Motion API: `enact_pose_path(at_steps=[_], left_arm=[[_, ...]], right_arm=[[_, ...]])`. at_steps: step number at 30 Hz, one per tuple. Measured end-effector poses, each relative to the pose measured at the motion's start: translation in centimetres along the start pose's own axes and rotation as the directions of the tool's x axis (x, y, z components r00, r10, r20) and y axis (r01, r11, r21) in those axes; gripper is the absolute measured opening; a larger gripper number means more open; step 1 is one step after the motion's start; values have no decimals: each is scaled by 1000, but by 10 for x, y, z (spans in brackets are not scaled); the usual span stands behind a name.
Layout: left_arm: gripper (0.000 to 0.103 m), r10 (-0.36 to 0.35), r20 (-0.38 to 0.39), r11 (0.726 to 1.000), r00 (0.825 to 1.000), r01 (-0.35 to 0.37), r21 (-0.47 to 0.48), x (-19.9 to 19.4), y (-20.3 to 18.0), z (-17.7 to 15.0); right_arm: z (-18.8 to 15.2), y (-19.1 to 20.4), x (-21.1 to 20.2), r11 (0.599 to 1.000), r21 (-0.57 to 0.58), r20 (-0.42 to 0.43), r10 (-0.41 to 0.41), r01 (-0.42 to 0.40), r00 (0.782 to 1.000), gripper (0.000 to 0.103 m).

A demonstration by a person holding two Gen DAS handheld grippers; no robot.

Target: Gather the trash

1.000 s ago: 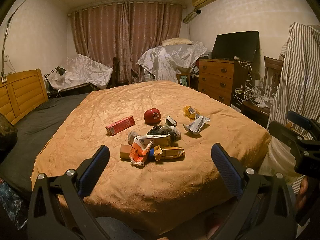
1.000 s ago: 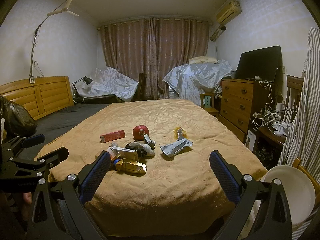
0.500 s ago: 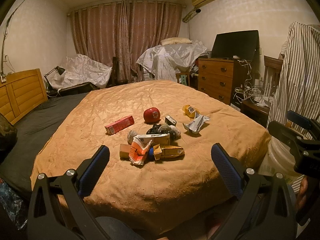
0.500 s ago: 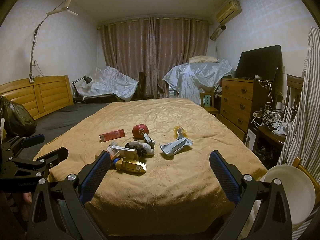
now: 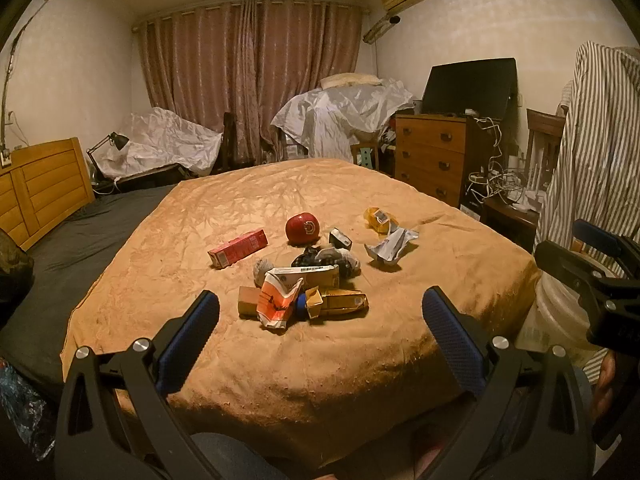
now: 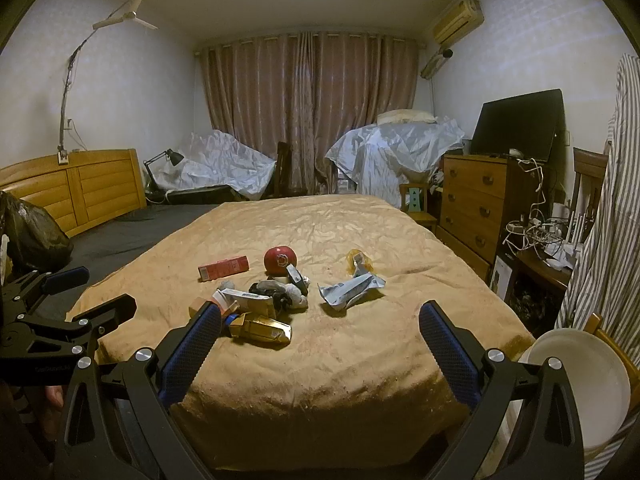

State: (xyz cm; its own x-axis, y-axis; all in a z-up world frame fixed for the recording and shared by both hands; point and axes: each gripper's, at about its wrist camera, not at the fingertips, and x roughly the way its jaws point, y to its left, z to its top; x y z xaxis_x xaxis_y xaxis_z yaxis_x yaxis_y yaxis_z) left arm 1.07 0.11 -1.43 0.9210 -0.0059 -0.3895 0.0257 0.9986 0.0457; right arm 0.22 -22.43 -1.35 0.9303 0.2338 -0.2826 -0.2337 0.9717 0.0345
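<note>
Here both my claws, left (image 5: 320,316) and right (image 6: 320,320), gape wide and hold nothing. The trash (image 5: 304,276) lies ahead between my ribbed blue pads (image 5: 188,340): crumpled cartons, a glossy red ball (image 5: 303,229), torn foil. Labels stay unreadable.

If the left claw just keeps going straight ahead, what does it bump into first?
Probably the torn orange-and-white paper carton at the near edge of the trash pile; the open left gripper points at it over bare tan bedspread. Depth is uncertain.
</note>
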Motion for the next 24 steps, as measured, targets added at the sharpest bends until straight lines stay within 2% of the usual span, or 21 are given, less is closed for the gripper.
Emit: enact_pose_path(at_steps=[9,12,17,21,24], left_arm=[[98,-4,-15,1000,1000,4,0,3,0,-4],[98,-14,-47,1000,999,14,-9,12,9,-8],[98,24,-121,1000,992,-25,-7,47,41,-11],[98,-2,-230,1000,973,-2,-19,94,78,-23],[98,-38,-336,999,941,25,-43,140,98,-37]], right_arm=[[-3,-2,1,1000,-2,-6,1,-1,1000,99],[-6,-2,5,1000,-9,-15,2,-2,1000,99],[-20,-3,24,999,-31,-64,18,-20,998,99],[-28,-1,56,997,-63,-144,45,-54,989,99],[-36,0,82,993,-83,-202,61,-79,977,99]])
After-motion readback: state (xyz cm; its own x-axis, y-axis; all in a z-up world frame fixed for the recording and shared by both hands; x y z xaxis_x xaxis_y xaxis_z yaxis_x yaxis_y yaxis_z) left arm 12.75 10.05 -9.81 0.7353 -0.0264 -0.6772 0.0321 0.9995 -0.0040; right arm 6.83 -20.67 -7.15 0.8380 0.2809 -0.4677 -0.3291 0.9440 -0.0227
